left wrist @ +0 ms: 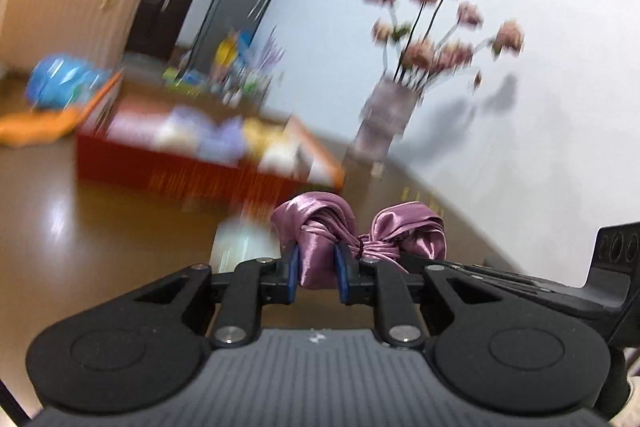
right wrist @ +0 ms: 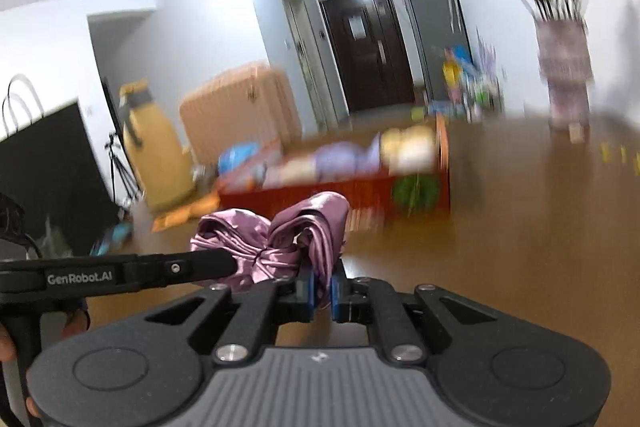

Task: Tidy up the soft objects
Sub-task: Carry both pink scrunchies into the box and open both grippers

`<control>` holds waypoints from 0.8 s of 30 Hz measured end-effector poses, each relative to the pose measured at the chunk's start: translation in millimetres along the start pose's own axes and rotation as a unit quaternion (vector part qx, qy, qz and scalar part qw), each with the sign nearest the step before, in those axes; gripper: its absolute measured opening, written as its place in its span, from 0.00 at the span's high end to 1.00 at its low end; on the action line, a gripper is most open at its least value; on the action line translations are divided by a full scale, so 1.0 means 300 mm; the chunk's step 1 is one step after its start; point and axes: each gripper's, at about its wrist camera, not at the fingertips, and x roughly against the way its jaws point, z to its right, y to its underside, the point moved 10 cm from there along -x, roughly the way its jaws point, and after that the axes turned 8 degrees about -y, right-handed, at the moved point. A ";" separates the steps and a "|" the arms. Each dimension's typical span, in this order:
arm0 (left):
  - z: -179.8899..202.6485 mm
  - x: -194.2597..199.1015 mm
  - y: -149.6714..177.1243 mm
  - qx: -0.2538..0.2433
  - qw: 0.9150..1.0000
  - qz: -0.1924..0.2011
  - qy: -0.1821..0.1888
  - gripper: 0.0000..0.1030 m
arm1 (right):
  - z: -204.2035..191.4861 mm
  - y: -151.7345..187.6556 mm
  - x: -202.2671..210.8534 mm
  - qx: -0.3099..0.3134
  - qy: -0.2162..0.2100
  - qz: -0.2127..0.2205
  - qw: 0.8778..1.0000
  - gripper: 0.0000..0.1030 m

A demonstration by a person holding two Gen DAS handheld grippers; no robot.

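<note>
A purple satin bow (left wrist: 320,227) is held in the air between both grippers. My left gripper (left wrist: 316,267) is shut on its left loop. My right gripper (right wrist: 322,291) is shut on its other loop; the bow (right wrist: 280,231) also shows in the right wrist view. The left gripper's arm (right wrist: 120,273) crosses that view at the left. A red open box (left wrist: 192,167) with several soft toys in it stands on the brown table ahead, and it also shows in the right wrist view (right wrist: 352,191).
A vase of pink flowers (left wrist: 392,107) stands by the white wall at the right. A beige suitcase (left wrist: 68,11) and a blue bundle (left wrist: 60,83) lie beyond the box. Small colourful items (left wrist: 240,67) sit further back. The views are motion-blurred.
</note>
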 end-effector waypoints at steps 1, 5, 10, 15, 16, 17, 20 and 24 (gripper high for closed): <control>0.008 -0.050 -0.062 -0.008 1.000 0.008 0.004 0.82 | 0.020 -0.065 -0.026 0.015 0.007 0.007 1.000 0.93; -0.007 -0.325 -0.238 -0.005 0.999 -0.029 -0.019 0.82 | 0.166 -0.273 -0.222 0.033 0.036 -0.019 0.999 0.93; -0.057 -0.622 -0.230 -0.023 0.991 -0.112 -0.068 0.82 | 0.338 -0.332 -0.497 0.056 0.087 -0.114 0.988 0.88; -0.095 -0.713 -0.156 -0.061 0.984 -0.143 -0.084 0.82 | 0.350 -0.360 -0.528 0.052 0.073 -0.128 0.988 0.78; -0.096 -0.714 -0.152 -0.064 0.985 -0.141 -0.082 0.82 | 0.346 -0.394 -0.505 0.050 0.069 -0.106 0.991 0.78; -0.094 -0.716 -0.151 -0.068 0.985 -0.140 -0.081 0.82 | 0.341 -0.419 -0.490 0.050 0.067 -0.088 0.993 0.78; -0.087 -0.717 -0.147 -0.074 0.984 -0.140 -0.077 0.81 | 0.346 -0.427 -0.531 0.053 0.062 -0.091 0.992 0.93; -0.090 -0.697 -0.175 -0.063 0.987 -0.135 -0.058 0.63 | 0.387 -0.310 -0.654 0.071 0.088 -0.153 0.982 0.93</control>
